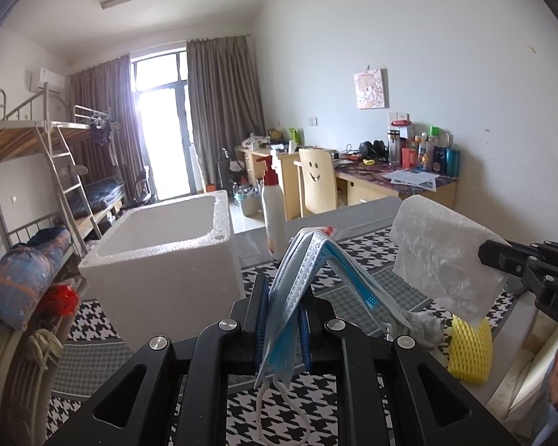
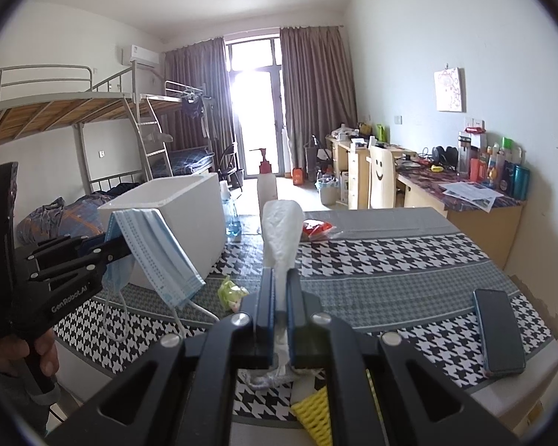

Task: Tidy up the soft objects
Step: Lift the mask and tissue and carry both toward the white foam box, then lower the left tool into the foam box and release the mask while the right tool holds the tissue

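My left claw (image 1: 282,319) is clamped on a stack of blue pleated face masks (image 1: 308,278), lifted beside the white foam box (image 1: 167,252); my right claw (image 2: 278,297) pinches a crinkled white plastic bag (image 2: 282,230) above the houndstooth-covered bench (image 2: 390,271).

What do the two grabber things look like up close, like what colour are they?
Both are black. The left gripper has angular linkage bars with small silver screws and white lettering that reads GenRobot.AI. Its fingers carry blue pads. The right gripper has matching black bars, round silver bolts and partial white letters. A bare hand wraps the left handle. No cables show.
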The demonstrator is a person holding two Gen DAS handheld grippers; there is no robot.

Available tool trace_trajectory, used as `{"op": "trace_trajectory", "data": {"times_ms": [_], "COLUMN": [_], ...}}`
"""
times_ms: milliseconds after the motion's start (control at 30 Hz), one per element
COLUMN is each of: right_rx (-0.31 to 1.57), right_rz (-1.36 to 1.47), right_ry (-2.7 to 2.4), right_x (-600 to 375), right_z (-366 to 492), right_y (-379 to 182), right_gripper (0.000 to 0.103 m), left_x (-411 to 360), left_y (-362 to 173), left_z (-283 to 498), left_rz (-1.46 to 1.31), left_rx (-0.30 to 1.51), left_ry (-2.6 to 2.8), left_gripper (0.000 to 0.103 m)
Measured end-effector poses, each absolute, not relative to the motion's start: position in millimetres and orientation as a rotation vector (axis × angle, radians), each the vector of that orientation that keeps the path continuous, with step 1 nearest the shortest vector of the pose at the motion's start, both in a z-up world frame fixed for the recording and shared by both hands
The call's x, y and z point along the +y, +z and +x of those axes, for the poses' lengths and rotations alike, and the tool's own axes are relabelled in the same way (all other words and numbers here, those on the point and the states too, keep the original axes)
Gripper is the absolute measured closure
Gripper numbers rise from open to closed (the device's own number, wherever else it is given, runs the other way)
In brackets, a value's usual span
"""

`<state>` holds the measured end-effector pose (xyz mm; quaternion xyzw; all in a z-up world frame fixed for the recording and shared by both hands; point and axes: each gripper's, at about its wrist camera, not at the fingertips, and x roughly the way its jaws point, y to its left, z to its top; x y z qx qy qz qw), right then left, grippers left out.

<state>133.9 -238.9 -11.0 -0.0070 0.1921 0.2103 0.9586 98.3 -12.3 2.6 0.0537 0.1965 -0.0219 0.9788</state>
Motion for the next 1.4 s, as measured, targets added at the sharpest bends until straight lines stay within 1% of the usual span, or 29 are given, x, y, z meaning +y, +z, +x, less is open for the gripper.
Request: {"op": "trace_trajectory", "data": {"times_ms": [500,933,1400], "right_rx": [0.358,0.328,0.307], "right_rz": [-0.031,-0.039,-0.058], "right_ry": [0.430,0.442,0.457], "right_x": [-231.2,-220.3,-198.7], "right_z": [142.3,148.0,159.4], "right_y": [1.1,16.3,30.9], "right_gripper": [0.095,0.095,0.095], "left_x": [2.3,9.8,22.7], "left_y": [17.2,36.9,46.6], "left_z": [110.3,116.0,127.5], "left_rz": [0.029,0.043,0.050], "left_rx": [0.368,0.321,0.317], "left_ry": [-0.008,0.018,0.018], "left_gripper": [0.087,0.087,0.087]}}
